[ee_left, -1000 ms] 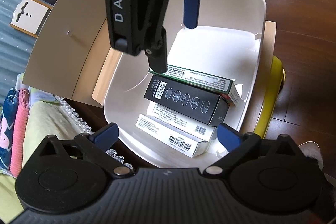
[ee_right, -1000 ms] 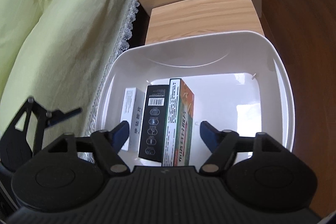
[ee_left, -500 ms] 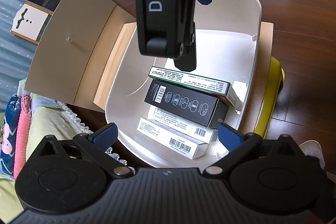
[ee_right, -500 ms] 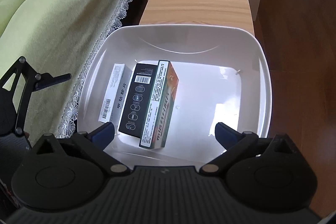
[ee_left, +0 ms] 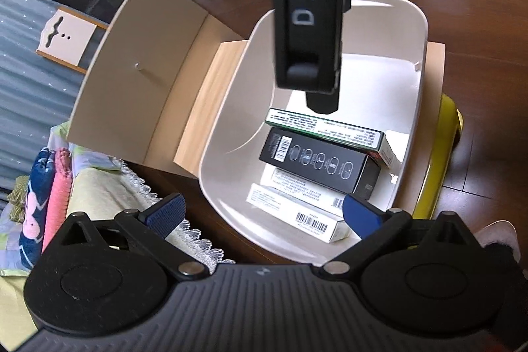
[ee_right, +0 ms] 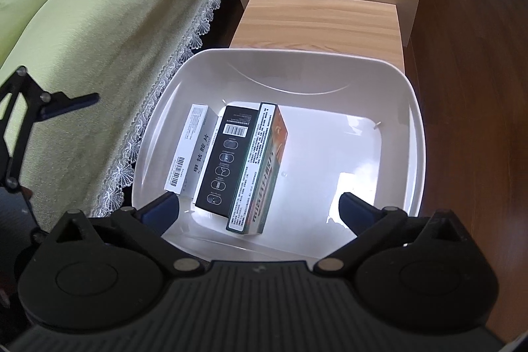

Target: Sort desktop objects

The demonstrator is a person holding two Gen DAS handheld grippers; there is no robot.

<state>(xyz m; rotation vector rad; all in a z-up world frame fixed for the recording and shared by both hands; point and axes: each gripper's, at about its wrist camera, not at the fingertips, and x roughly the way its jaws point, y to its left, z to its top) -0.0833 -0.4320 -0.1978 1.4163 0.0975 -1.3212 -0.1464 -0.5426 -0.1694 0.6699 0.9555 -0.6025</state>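
Above white bin (ee_right: 414,108), right hand-held gripper (ee_right: 259,207) has risen, jaws released, empty; green box (ee_right: 260,167) placed beside black box (ee_right: 224,157); left hand-held gripper (ee_left: 264,213) released.

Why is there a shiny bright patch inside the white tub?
Right wrist view: light glares off the white tub floor beside the boxes, washing it out. Left wrist view: the same glare sits behind the boxes, and the fisheye lens bends the edges.

White tub (ee_right: 416,134); black box (ee_right: 224,160), white barcoded box (ee_right: 189,147), green-edged orange box (ee_right: 264,167); lime lace-trimmed cloth (ee_right: 99,22).
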